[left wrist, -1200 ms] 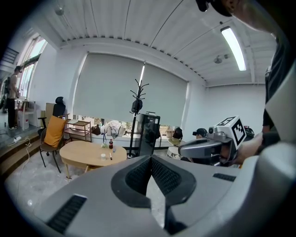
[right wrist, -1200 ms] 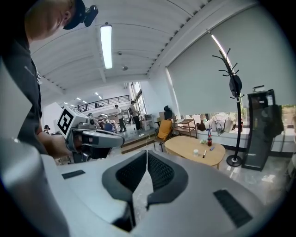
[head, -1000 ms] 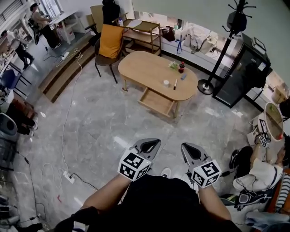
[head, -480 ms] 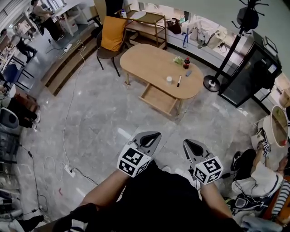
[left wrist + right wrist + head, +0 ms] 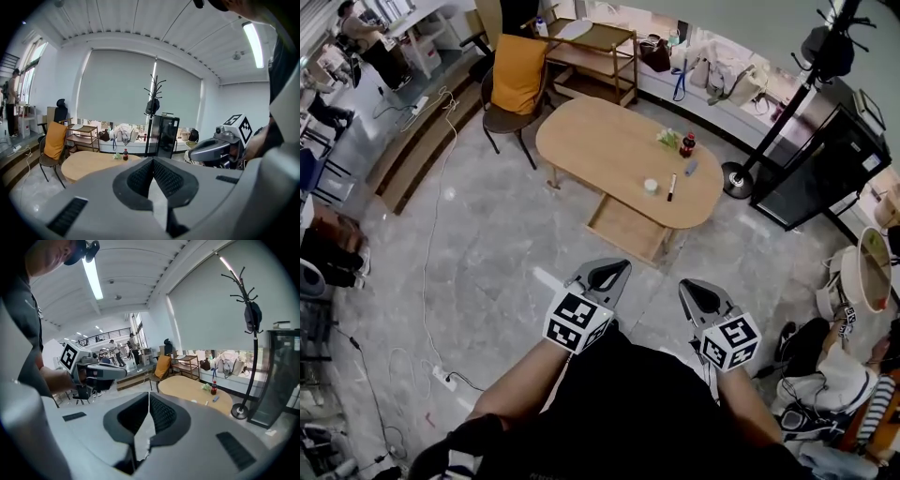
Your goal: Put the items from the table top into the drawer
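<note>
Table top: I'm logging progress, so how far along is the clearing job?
Done: nothing is stowed, though the drawer already looks pulled out. In hand: nothing; the left gripper and right gripper are both shut and empty, well short of the table. Left: the bottle, marker, small white object, blue item and green item all sit on top.

One table (image 5: pixel 600 141), one drawer (image 5: pixel 623 225). One bottle (image 5: pixel 686 143), one marker (image 5: pixel 671 187), one white item (image 5: pixel 651 186), one blue item (image 5: pixel 691 168), one green clump (image 5: pixel 667 137).
</note>
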A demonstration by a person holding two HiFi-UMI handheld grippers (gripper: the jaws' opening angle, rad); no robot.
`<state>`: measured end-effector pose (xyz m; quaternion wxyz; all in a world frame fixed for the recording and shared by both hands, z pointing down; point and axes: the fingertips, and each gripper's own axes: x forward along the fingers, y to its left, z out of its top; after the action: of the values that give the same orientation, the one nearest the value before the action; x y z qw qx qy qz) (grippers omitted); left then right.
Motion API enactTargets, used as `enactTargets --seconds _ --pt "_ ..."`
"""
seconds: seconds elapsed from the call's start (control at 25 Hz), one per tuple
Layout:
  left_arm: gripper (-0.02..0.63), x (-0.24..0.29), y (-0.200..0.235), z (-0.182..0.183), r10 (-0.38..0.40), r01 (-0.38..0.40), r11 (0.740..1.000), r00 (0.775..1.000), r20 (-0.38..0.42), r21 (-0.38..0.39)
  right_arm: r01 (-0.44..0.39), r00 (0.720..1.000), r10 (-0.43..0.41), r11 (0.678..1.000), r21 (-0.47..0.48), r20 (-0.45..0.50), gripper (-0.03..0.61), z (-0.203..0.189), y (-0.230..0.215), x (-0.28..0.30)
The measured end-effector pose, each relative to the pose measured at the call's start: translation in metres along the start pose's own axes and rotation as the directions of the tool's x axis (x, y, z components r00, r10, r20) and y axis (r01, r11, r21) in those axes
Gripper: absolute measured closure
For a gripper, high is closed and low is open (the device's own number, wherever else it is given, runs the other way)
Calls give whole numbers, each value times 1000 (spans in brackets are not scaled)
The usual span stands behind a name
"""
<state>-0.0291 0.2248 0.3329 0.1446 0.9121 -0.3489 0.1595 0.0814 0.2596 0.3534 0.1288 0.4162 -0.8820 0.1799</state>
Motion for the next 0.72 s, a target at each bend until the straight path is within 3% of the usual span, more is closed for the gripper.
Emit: enactTargets --seconds 0.28,0.56,0.72 --pt "612 34 113 31 -67 68 997 998 -13 42 59 998 -59 998 -23 -29 574 50 -26 115" --pt "612 58 175 23 -108 109 994 992 -60 14 90 987 -91 996 -9 -132 574 35 -52 197" --pt "612 68 199 20 -98 97 995 993 -64 -10 80 972 -89 995 -53 -216 574 16 -73 233"
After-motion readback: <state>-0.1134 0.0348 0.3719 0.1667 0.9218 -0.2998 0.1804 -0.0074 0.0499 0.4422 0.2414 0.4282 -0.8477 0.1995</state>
